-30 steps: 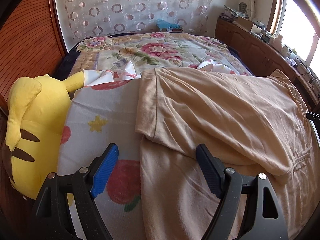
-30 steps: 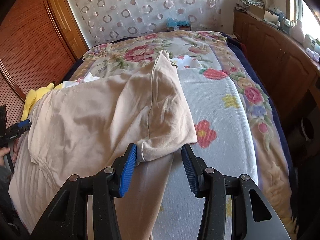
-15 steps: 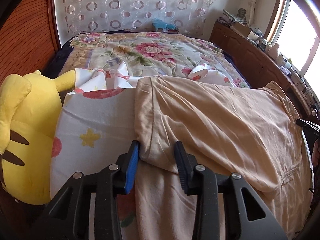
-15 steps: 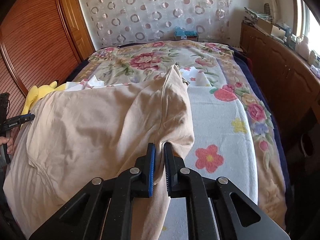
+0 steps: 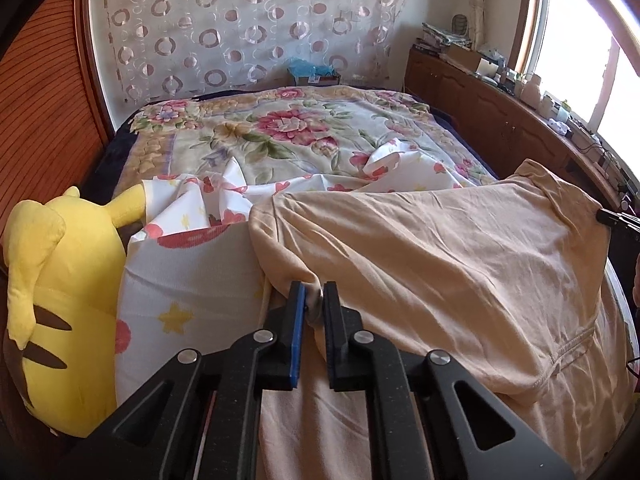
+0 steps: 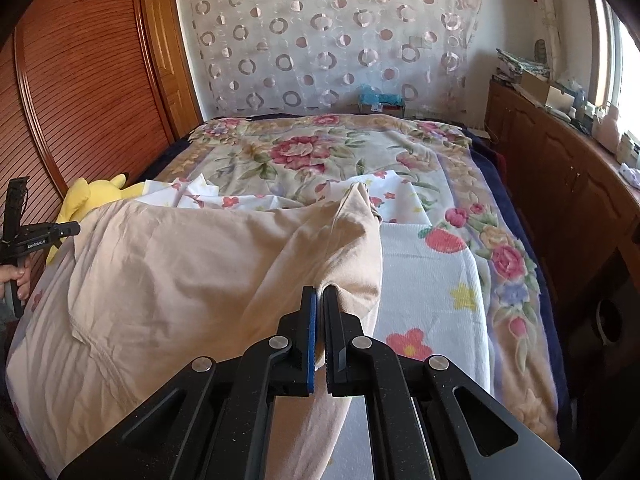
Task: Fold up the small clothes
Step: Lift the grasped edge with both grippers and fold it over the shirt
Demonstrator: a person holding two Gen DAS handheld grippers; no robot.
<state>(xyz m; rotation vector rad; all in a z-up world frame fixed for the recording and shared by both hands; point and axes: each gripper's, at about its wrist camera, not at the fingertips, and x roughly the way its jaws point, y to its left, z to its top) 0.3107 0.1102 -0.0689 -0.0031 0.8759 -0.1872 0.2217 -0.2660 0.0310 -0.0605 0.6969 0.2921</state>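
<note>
left wrist view:
garment: beige T-shirt [image 5: 420,256] lay spread on the white flower-print towel [image 5: 188,280], right of the yellow plush toy [image 5: 52,300].
left gripper [image 5: 314,300]: jaws were closing, bunched shirt edge pinched between the pads, likely the near corner for a fold.
far side: other gripper's tip [image 5: 618,218] sat at the shirt's right edge.

right wrist view:
garment: same shirt [image 6: 192,272] lay well right of the plush [image 6: 92,196], its right edge raised into a ridge.
right gripper [image 6: 319,300]: pressed together on that edge, cloth clamped.
why: probably both edges were held so the shirt lifts evenly.
</note>
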